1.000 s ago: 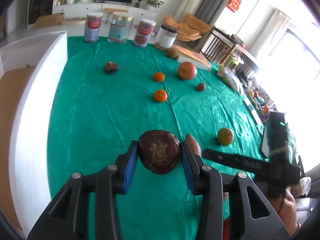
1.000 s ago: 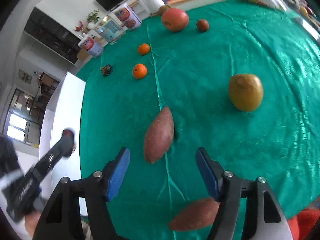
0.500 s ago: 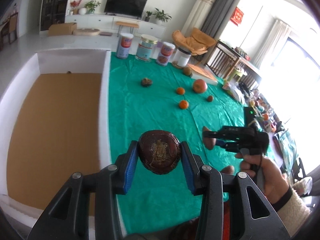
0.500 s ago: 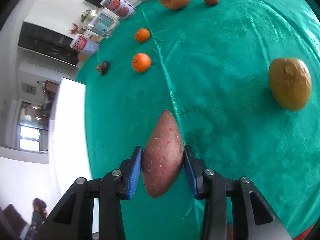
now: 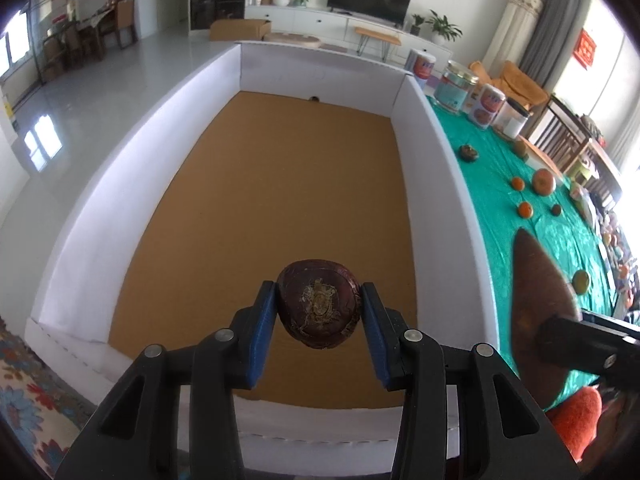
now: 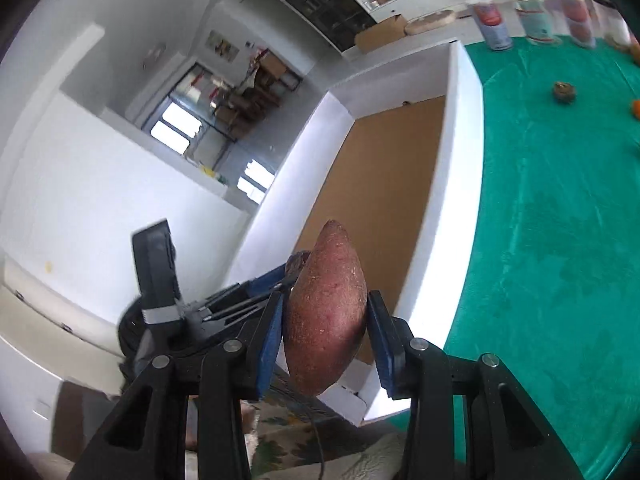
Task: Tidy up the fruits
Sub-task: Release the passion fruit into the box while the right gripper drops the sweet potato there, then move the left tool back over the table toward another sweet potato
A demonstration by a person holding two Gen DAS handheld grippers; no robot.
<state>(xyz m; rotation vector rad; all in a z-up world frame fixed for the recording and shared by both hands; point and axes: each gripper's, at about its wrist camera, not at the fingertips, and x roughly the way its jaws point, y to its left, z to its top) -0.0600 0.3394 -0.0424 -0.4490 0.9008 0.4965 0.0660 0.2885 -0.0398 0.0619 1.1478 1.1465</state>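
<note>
**Ana:** What are you worrying about from here?

**Me:** Two things. I'm holding the left gripper (image 5: pixel 320 316) over the big white-walled box with the brown cardboard floor (image 5: pixel 256 208), and I judge that if I'm letting go from this height, the round dark-maroon fruit with the dried tan calyx (image 5: pixel 319 311) is going to bounce or roll across that bare floor. The other is crowding: the right gripper (image 6: pixel 325 330) is sitting just beside the left one near the box's front corner, so I'm risking a knock between the tools, or the reddish-brown tapered sweet potato (image 6: pixel 326 312) catching the white wall.

**Ana:** How are the loads sitting in the jaws?

**Me:** The left jaws are clamped on the round fruit, blue pads pressing its two sides, calyx facing the camera, fruit centred between the tips and hanging clear above the cardboard. The right jaws are clamped on the sweet potato around its widest part; it's standing lengthwise, pointed end reaching well past the fingertips, blunt end drooping below. That long overhang is what I'm expecting to swivel if the squeeze is loosening.

**Ana:** And the rest?

**Me:** Oranges (image 5: pixel 525 209) and an apple (image 5: pixel 543 181) are lying on the green tablecloth (image 6: pixel 560 208), well apart from both grippers.
</note>
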